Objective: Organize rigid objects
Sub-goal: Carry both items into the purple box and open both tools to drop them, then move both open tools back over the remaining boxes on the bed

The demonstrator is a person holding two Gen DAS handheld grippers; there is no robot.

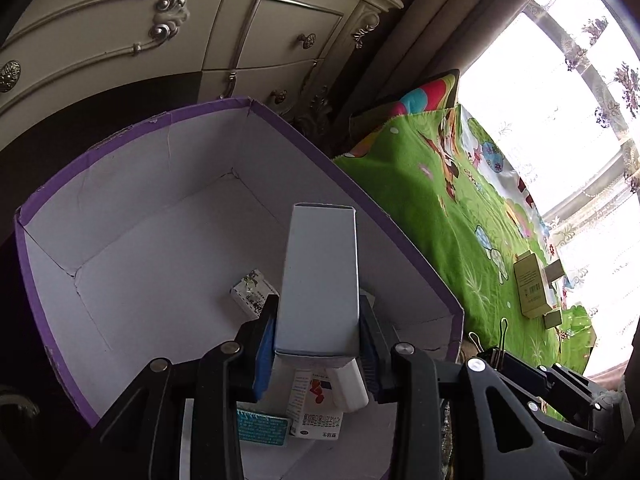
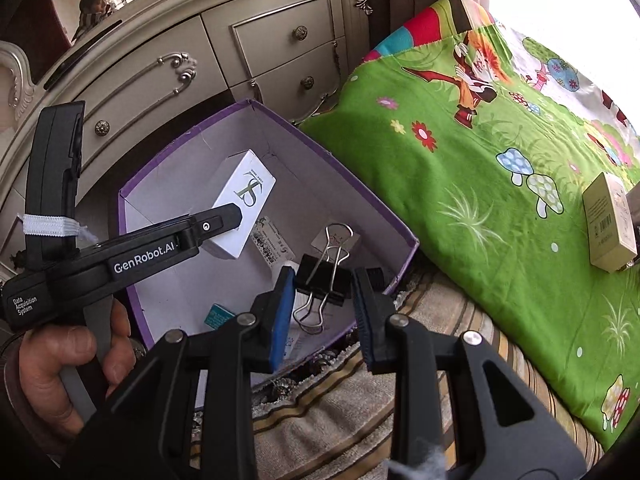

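Both loads over the purple bin [image 2: 400,236], nothing released yet.
My left gripper [image 1: 318,344] is clamped on the white carton [image 1: 320,280]; my right gripper [image 2: 324,284] pinches the binder clip [image 2: 320,280]. Risk: clip sits off-centre between the jaws, could twist out beyond the rim.

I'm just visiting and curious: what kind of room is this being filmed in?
Most likely a bedroom at home. A bright green cartoon-print bedsheet covers what looks like a bed, an ornate cream dresser with metal knobs stands behind it, and patterned lace curtains hang at a sunny window.
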